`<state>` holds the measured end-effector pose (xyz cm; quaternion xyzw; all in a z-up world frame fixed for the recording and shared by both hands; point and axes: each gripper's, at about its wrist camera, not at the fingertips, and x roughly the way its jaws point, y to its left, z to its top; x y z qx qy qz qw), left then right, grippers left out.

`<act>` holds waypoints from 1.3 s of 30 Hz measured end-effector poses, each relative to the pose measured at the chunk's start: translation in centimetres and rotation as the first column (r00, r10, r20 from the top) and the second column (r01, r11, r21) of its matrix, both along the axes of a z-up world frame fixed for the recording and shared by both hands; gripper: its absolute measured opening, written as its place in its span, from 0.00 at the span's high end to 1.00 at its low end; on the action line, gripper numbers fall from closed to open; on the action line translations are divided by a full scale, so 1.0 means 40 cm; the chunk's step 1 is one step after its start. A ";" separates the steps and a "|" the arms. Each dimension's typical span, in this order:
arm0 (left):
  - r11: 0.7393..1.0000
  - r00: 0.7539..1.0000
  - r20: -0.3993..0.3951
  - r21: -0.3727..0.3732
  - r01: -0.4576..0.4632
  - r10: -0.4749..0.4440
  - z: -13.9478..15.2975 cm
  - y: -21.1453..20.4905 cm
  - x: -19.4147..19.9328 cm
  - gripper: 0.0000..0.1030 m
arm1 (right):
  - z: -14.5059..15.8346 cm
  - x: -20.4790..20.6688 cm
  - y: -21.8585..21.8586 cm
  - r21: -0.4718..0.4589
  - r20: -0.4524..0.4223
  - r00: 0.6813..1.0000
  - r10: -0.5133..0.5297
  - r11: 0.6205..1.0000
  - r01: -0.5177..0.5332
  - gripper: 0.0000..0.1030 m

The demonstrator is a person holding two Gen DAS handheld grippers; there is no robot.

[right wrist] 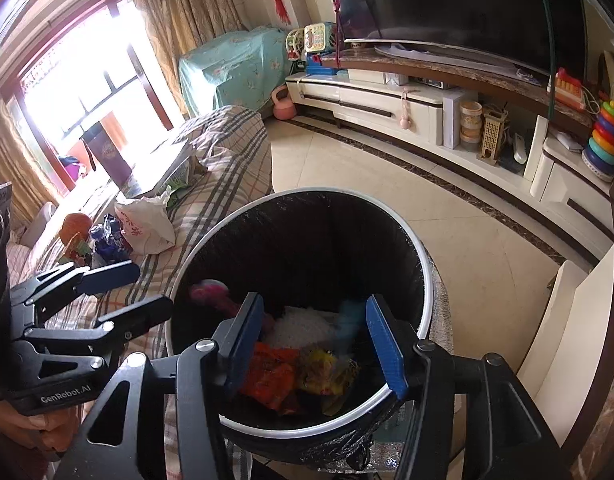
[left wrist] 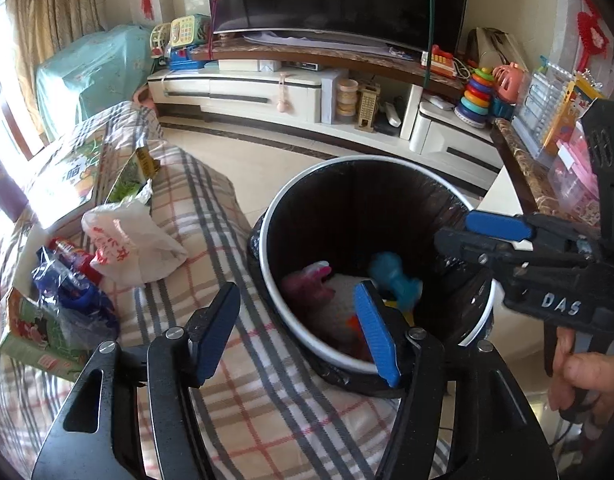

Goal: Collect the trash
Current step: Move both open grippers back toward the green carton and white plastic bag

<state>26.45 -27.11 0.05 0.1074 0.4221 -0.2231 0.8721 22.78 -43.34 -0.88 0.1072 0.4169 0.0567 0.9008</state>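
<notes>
A round bin with a white rim [left wrist: 267,280] [right wrist: 427,280] and black liner stands beside the plaid-covered couch. Inside lie a pink wrapper [left wrist: 311,280] [right wrist: 207,292], a blurred blue piece [left wrist: 395,276] [right wrist: 349,316], white plastic [right wrist: 299,326], an orange wrapper [right wrist: 273,376] and a yellow wrapper [right wrist: 327,372]. My left gripper [left wrist: 299,328] is open and empty at the bin's near-left rim; it also shows in the right wrist view [right wrist: 143,288]. My right gripper [right wrist: 315,344] is open and empty over the bin; it also shows in the left wrist view [left wrist: 467,232].
On the couch [left wrist: 243,360] lie a white plastic bag [left wrist: 127,244] [right wrist: 145,220], a blue crumpled wrapper [left wrist: 75,296] [right wrist: 109,240], a green carton [left wrist: 31,332] and a flat printed box [left wrist: 79,172]. A TV cabinet [left wrist: 267,92] with toys stands behind; tiled floor [right wrist: 467,248] lies between.
</notes>
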 end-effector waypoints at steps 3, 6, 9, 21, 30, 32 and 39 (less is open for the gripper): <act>1.000 1.000 -0.009 0.002 -0.020 0.020 -0.012 0.025 -0.007 0.38 | 0.002 -0.005 0.003 0.010 0.006 1.000 -0.004 1.000 0.004 0.39; 0.999 0.999 -0.026 -0.007 -0.047 0.046 -0.024 0.058 -0.017 0.36 | 0.006 -0.015 0.018 0.017 0.015 1.000 0.003 1.000 -0.003 0.32; 0.997 0.996 -0.042 -0.015 -0.074 0.073 -0.037 0.093 -0.032 0.35 | 0.009 -0.025 0.036 0.029 0.024 1.000 0.009 1.000 -0.010 0.22; 0.972 0.973 -0.088 -0.084 -0.219 0.212 -0.068 0.274 -0.113 0.33 | 0.018 -0.069 0.150 0.066 0.051 0.997 0.055 0.996 -0.059 0.12; 0.943 0.948 -0.096 -0.112 -0.315 0.305 -0.079 0.408 -0.149 0.33 | 0.008 -0.081 0.239 0.073 0.040 0.994 0.105 0.992 -0.107 0.12; 0.934 0.940 -0.095 -0.118 -0.337 0.327 -0.080 0.437 -0.155 0.33 | 0.006 -0.086 0.257 0.075 0.038 0.993 0.113 0.990 -0.115 0.11; 0.911 0.919 -0.107 -0.130 -0.392 0.380 -0.092 0.514 -0.172 0.33 | -0.003 -0.088 0.316 0.077 0.030 0.988 0.154 0.985 -0.156 0.10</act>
